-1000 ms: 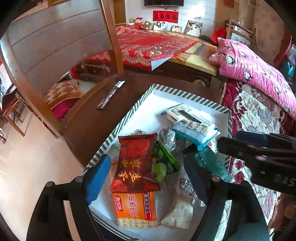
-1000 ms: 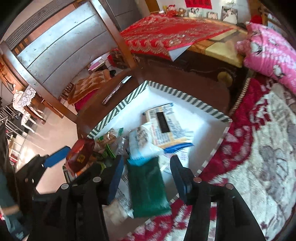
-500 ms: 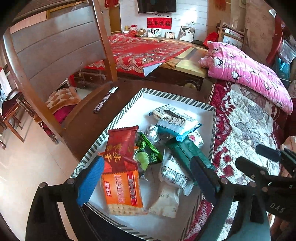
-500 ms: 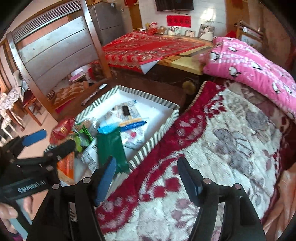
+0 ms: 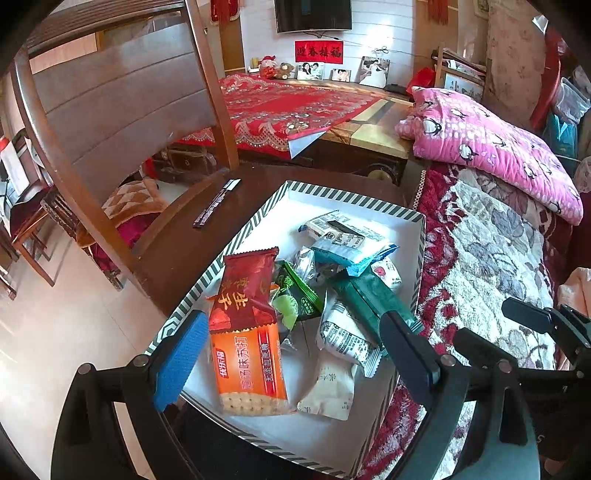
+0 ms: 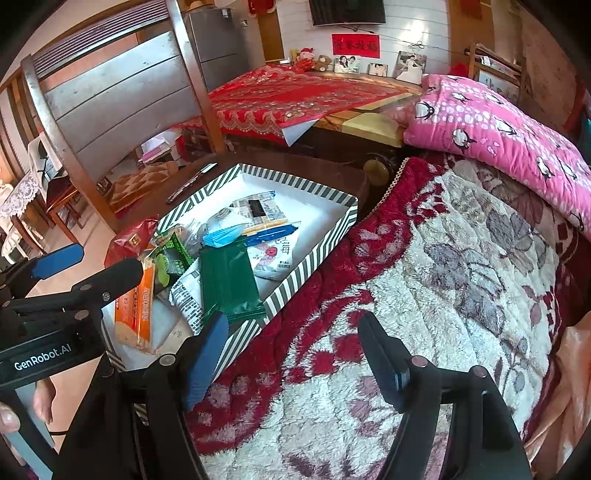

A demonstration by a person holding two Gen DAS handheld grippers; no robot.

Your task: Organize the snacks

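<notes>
Crinkly foil snack packets (image 5: pixel 255 332) lie heaped in the striped cardboard tray (image 5: pixel 258 218); left gripper (image 5: pixel 291 354) gapes wide above it; right gripper (image 6: pixel 295 362), jaws wide and empty, hangs over the plush blanket (image 6: pixel 443 266) beside the tray.

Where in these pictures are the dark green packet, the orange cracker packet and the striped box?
dark green packet (image 6: pixel 229 284), right wrist view, middle.
orange cracker packet (image 5: pixel 249 365), left wrist view, printed front.
striped box (image 6: pixel 314 254), right wrist view, near wall.

wall: white planks, dark TV (image 5: pixel 313 14), red banner (image 5: pixel 318 52) | shelf: framed photos (image 5: pixel 375 71), plush toys | furniture: wooden chair (image 5: pixel 122 99), dark tabletop (image 5: pixel 192 240) | bedding: red embroidered cloth (image 5: pixel 291 107), pink penguin quilt (image 5: pixel 491 147), red-cream floral blanket (image 6: pixel 443 277) | floor: pale tile, sunlit
</notes>
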